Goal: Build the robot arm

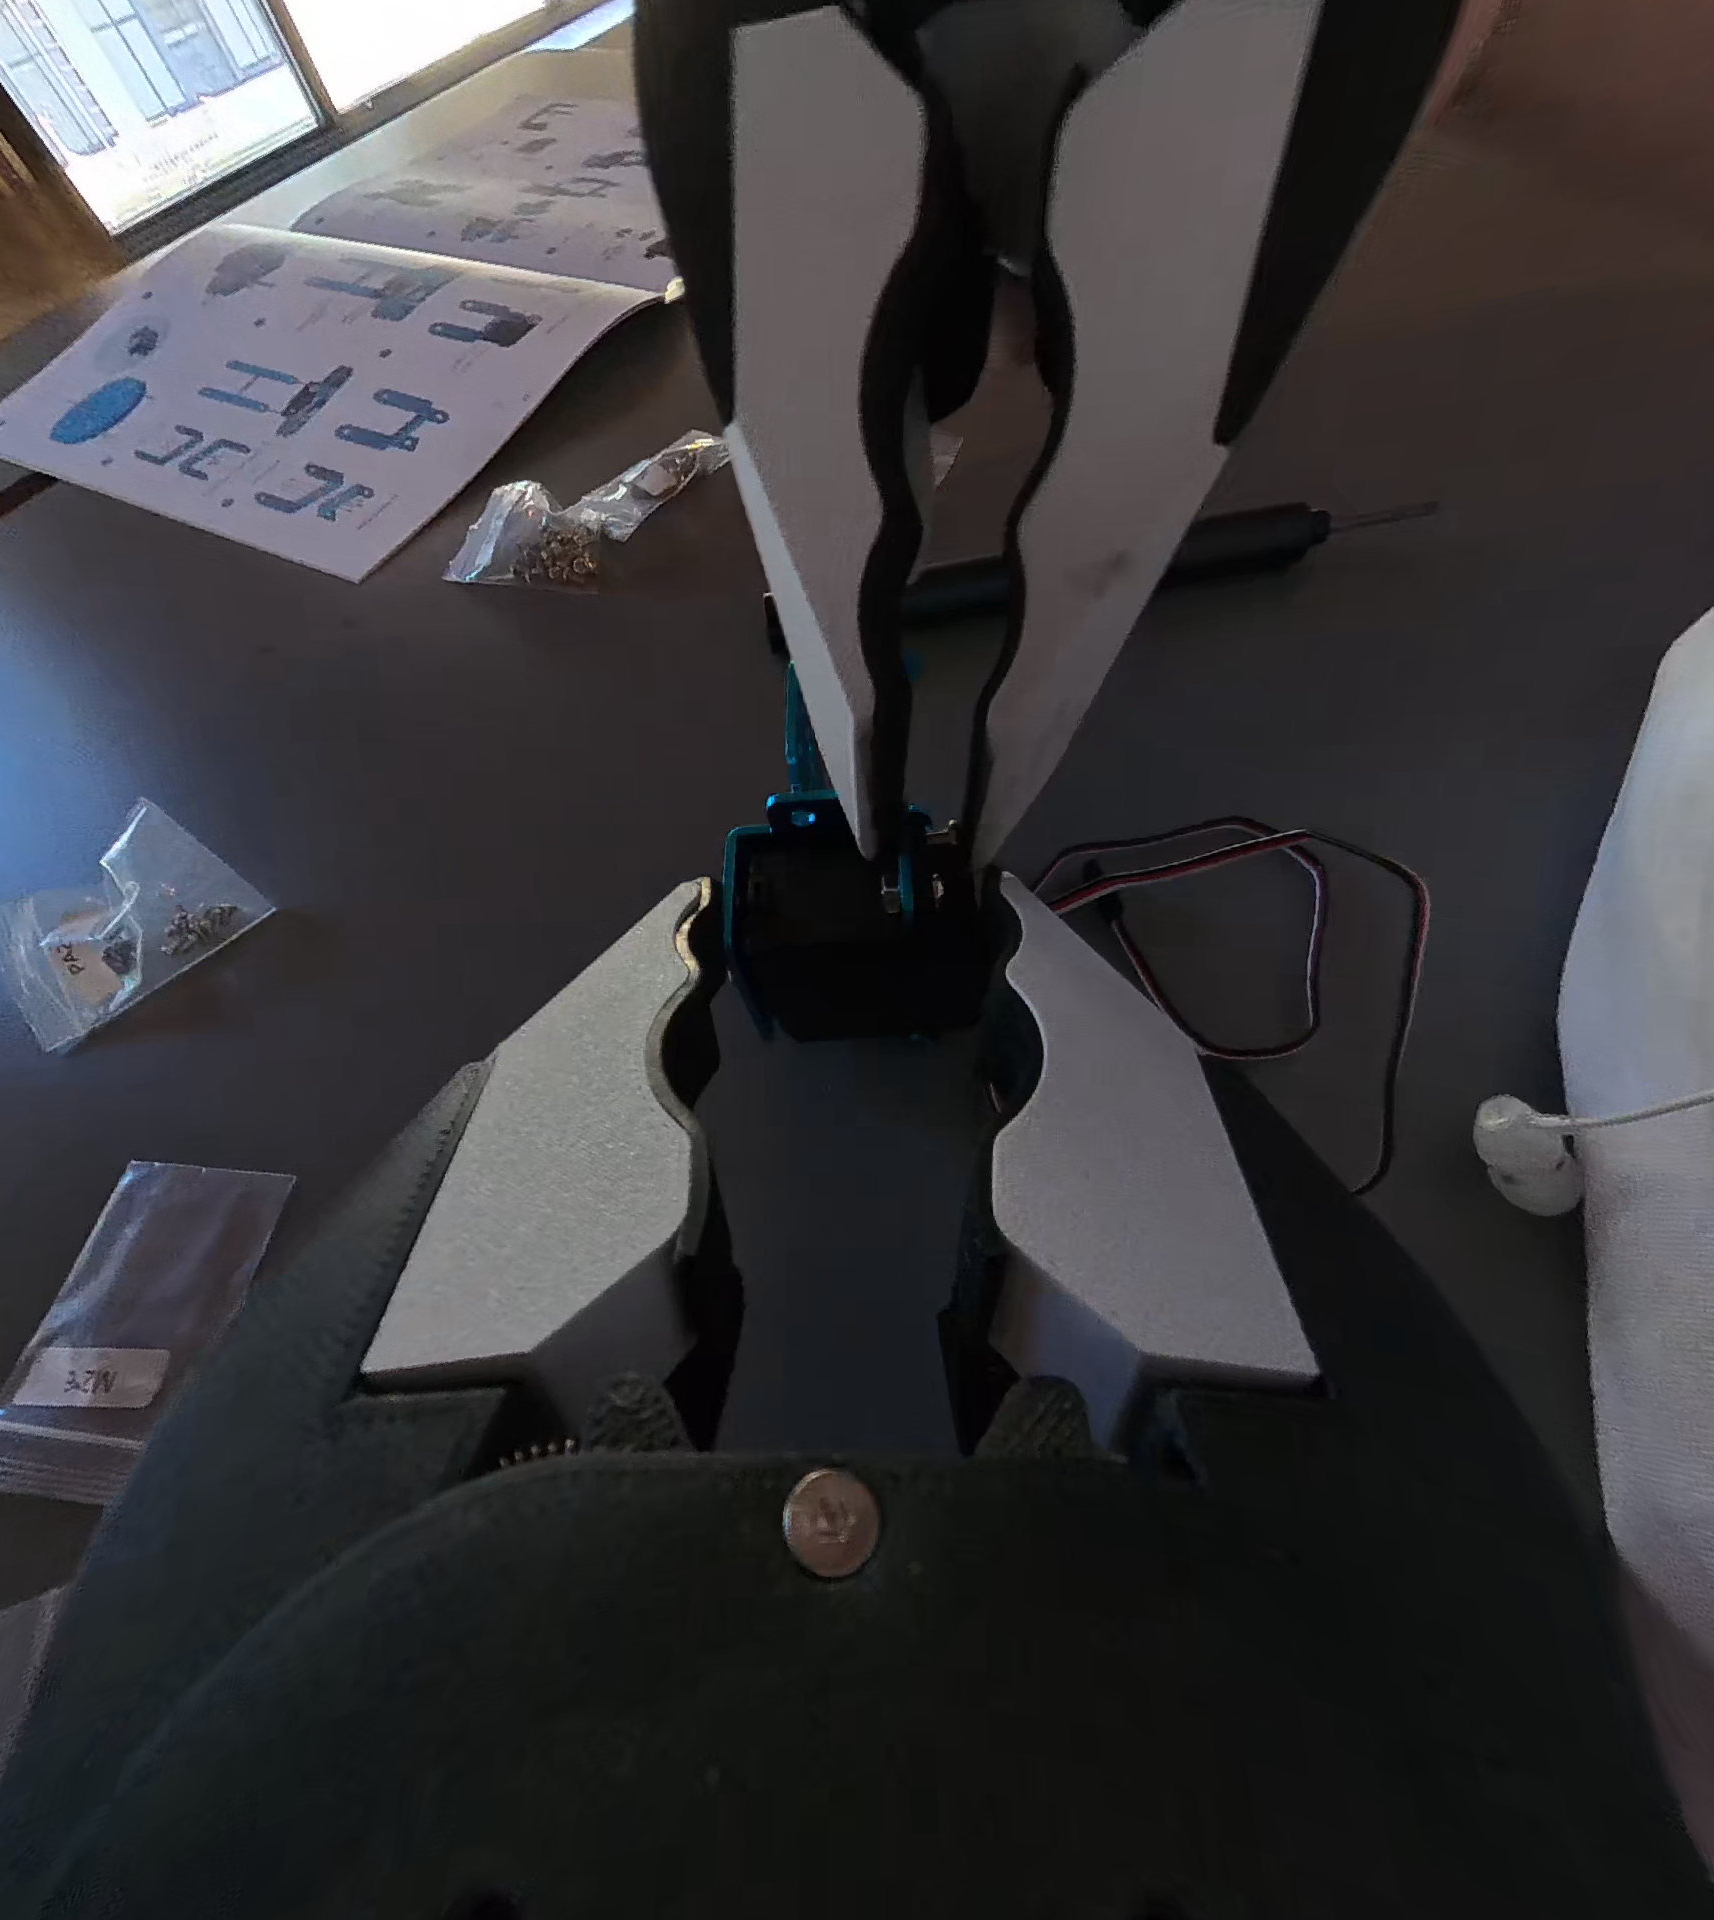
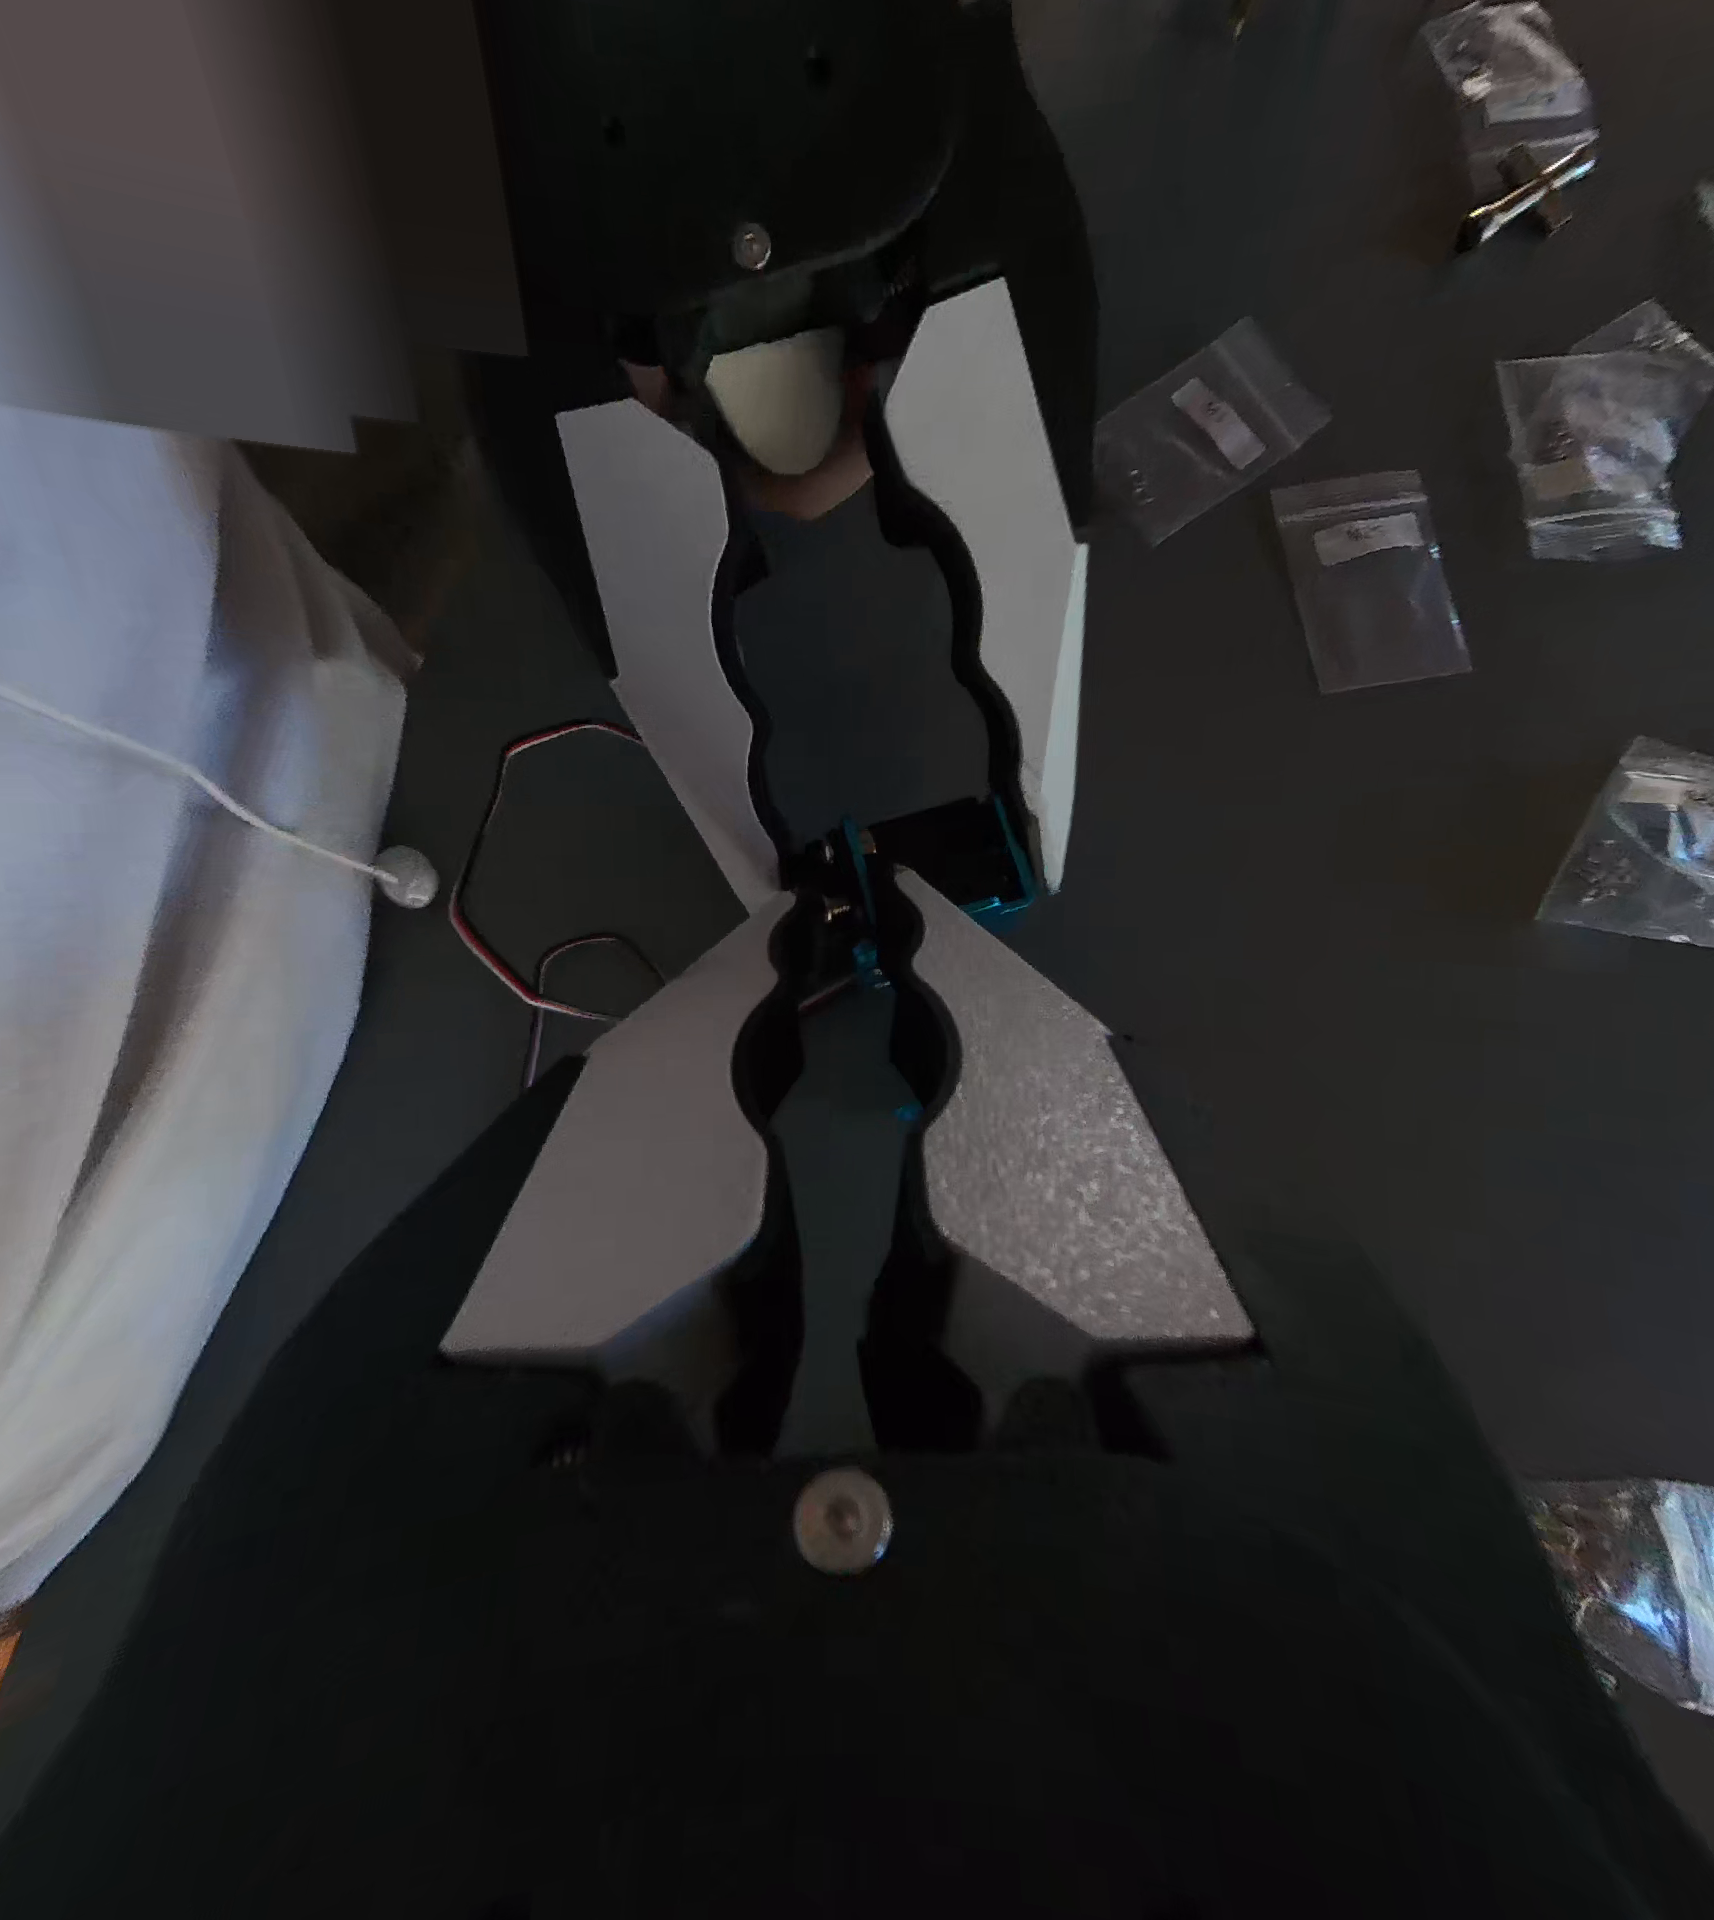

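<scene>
The left gripper [image 1: 848, 914] has its jaws clamped across the black servo block in its blue bracket [image 1: 837, 956], just above the dark surface [image 1: 417, 727]. Beyond it, the right gripper [image 1: 926, 831] comes from the opposite side, jaws narrowed onto the bracket's small upright tab [image 2: 858, 883]; the servo wire [image 1: 1289, 935] trails toward the person's white garment [image 1: 1684, 1039].

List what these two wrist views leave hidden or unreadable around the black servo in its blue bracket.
- Left wrist view: the right gripper covers the top of the servo; the fastener under its tips is too small to identify.
- Right wrist view: the left gripper hides most of the blue bracket.
- Both views: the wire passes behind a finger, so its joint is unseen.
</scene>
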`<state>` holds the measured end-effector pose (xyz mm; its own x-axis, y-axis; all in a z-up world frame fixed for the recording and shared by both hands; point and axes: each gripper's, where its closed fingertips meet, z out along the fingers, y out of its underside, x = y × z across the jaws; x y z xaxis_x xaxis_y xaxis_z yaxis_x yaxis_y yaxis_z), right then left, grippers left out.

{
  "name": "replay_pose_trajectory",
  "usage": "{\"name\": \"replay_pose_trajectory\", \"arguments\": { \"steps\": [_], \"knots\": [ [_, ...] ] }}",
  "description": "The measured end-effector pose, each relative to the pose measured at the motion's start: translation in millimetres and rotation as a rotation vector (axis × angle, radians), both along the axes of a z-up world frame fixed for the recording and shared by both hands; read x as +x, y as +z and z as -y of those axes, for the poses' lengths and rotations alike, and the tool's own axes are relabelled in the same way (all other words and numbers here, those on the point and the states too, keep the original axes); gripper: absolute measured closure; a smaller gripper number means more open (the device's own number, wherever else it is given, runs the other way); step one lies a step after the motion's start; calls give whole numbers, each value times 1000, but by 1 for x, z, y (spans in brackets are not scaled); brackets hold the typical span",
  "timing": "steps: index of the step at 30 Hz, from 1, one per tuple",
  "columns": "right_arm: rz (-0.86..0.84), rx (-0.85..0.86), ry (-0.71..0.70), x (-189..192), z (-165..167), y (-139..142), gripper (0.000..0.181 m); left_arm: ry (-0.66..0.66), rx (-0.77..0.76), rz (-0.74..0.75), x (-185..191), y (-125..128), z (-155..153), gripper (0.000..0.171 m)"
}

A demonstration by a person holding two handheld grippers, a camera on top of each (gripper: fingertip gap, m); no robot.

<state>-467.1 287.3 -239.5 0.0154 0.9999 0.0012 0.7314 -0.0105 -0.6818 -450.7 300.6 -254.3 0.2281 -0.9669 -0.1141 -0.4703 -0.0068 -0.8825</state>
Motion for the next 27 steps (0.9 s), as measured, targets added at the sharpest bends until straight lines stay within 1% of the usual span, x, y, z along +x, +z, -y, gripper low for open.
{"name": "replay_pose_trajectory", "arguments": {
  "steps": [2,7,10,13,15,18,20,22,24,27],
  "knots": [
    [42,-31,48,1,2,-1,169,-11,31,-12,1,0,1,122],
    [162,10,143,-1,4,-3,169,-19,59,-47,0,-1,2,121],
    [206,38,138,-1,4,-4,168,-17,59,-50,-1,-1,2,122],
    [156,47,75,1,2,-3,168,-8,54,-34,0,0,2,122],
    [102,96,19,1,-2,-2,167,36,18,-19,0,0,-1,122],
    [2,273,-54,1,-7,3,162,105,-17,1,-1,0,-2,122],
    [-64,374,-111,6,-6,6,159,130,5,-3,-1,0,-1,121],
    [-98,363,-180,15,-3,3,160,144,27,-7,0,1,0,122],
    [-154,306,-273,22,-2,4,170,157,35,-8,0,1,-1,122],
    [-285,114,-380,18,6,6,169,188,67,-15,1,1,0,122]
  ]
}}
